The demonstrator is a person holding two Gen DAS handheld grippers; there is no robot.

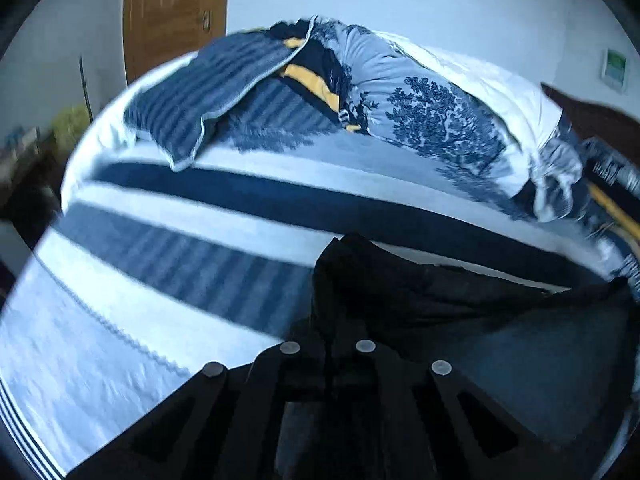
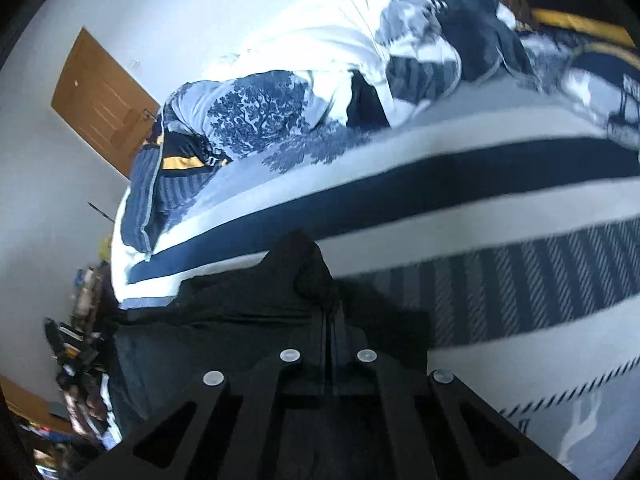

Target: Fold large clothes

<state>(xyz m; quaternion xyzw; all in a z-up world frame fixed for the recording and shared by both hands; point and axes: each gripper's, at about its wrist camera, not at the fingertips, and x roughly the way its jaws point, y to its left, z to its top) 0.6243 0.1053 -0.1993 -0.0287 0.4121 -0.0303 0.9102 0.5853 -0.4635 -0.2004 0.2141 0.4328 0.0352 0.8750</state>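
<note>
Dark garment is pinched by both grippers: the left gripper has its fingers together, clamped on a bunched peak of the black cloth that sticks up just past the tips; the right gripper is the same, fingers pressed shut on another peak of that cloth. From each pinch the fabric drapes down and sideways toward the other hand, sagging between the two grips, its lower part over the bed.

Step in hand, as I judge it: edge or corners picked up and lifted off the bed, ready for a fold (which edge of the garment, cannot tell, too dark). Next move calls for keeping both grips tight, pulling the cloth taut between them, then carrying the held edge across and laying it flat on the striped bedspread.

Relative to the bed: garment sits at its near edge, well apart from the heap of tree-print bedding at the far side. Wooden door stands beyond the bed.
</note>
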